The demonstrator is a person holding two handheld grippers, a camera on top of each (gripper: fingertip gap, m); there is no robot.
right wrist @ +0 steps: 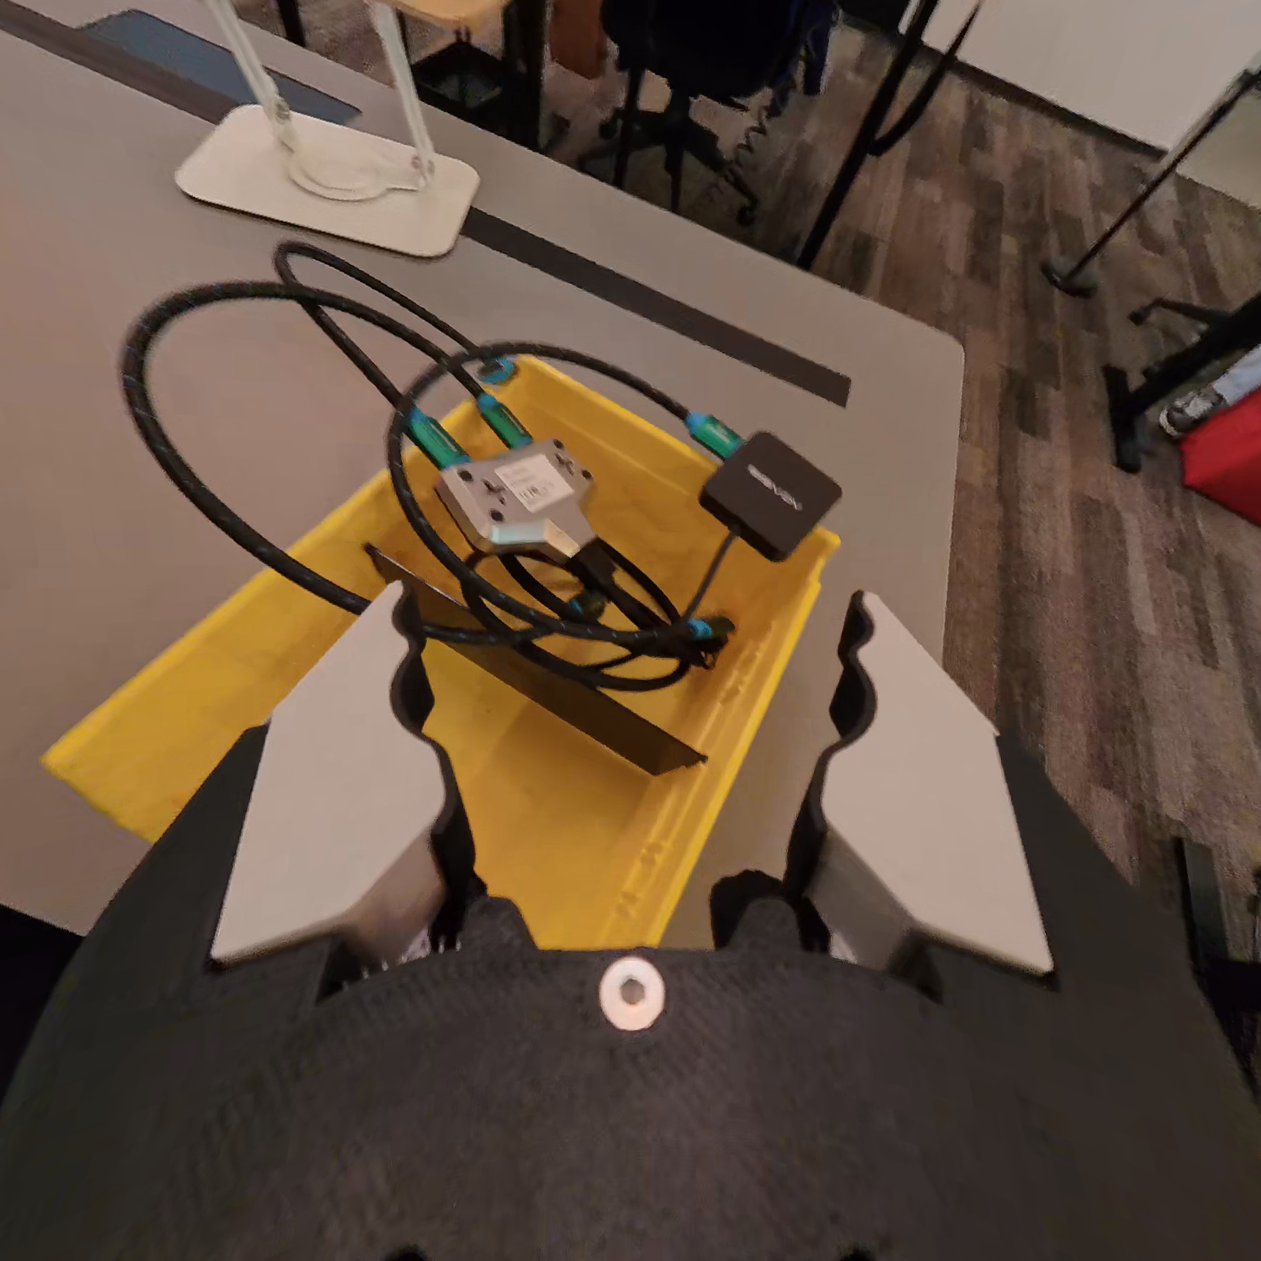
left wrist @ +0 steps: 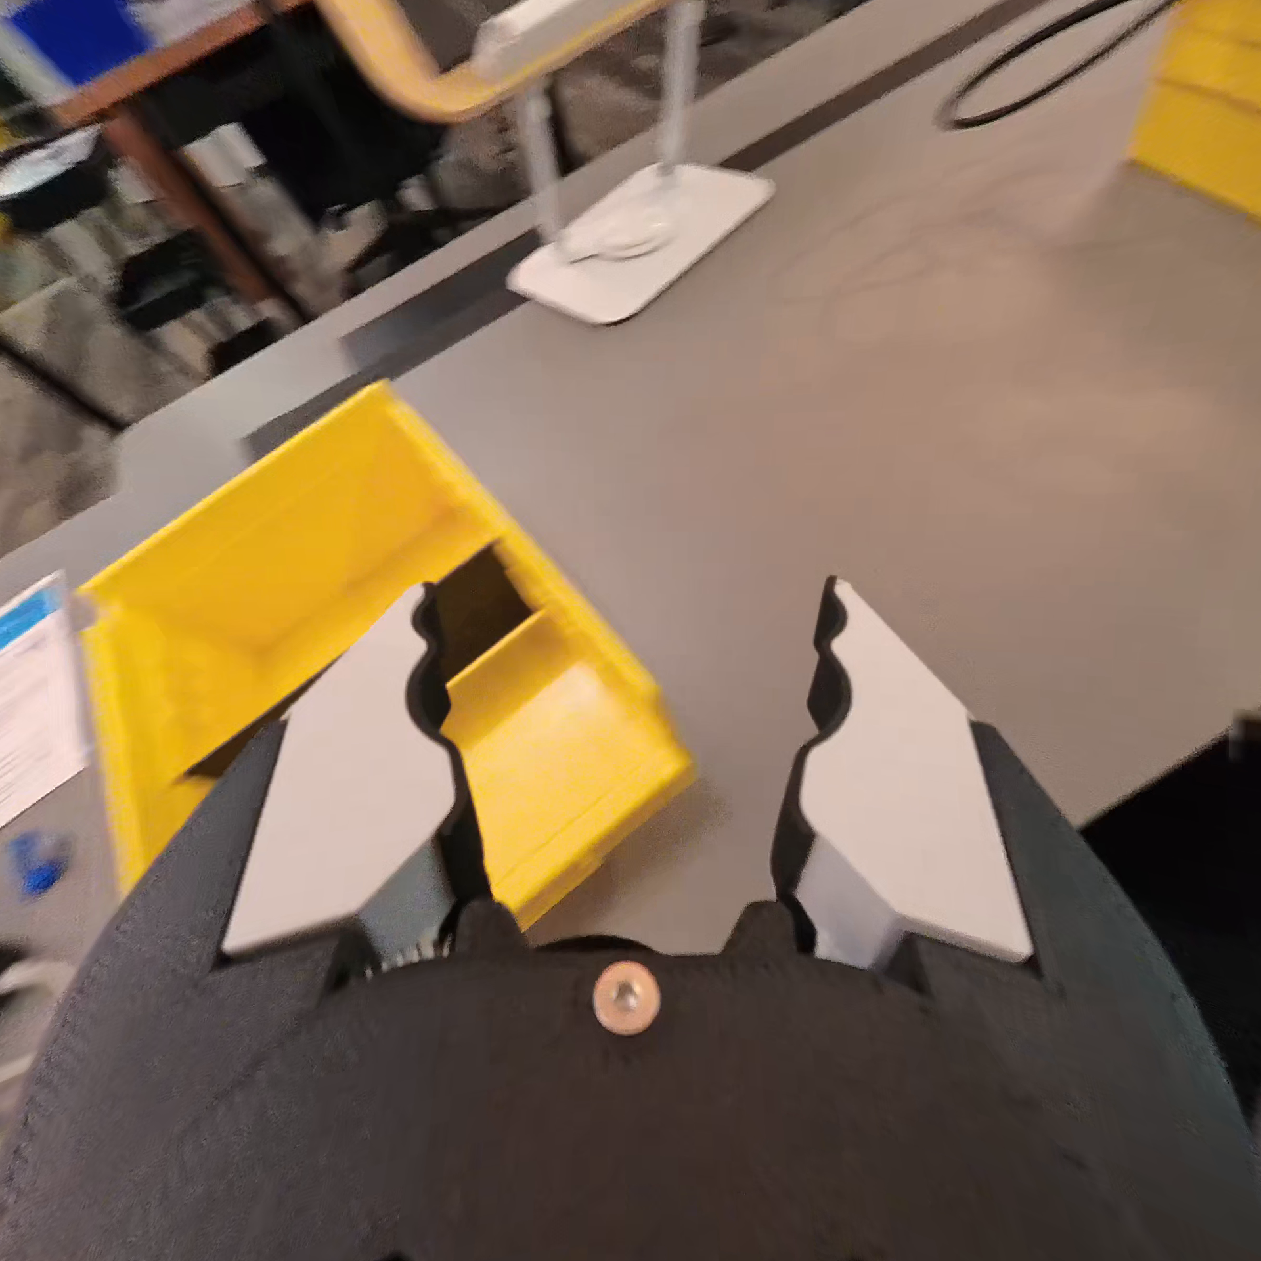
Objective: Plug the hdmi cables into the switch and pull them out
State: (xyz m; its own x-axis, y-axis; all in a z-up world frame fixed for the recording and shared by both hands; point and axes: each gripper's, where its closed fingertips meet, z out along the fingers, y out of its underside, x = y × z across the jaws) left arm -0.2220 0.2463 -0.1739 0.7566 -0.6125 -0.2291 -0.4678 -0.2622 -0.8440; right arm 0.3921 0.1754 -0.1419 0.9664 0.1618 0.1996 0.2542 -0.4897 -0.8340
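light: warm, dim | left view: motion-blurred | edges: wide-angle bowed

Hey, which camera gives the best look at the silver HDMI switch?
The right wrist view: the silver switch sits sharp over the yellow bin, with two green-ended cables plugged into it. The left wrist view is blurred and does not show it, only another yellow bin.
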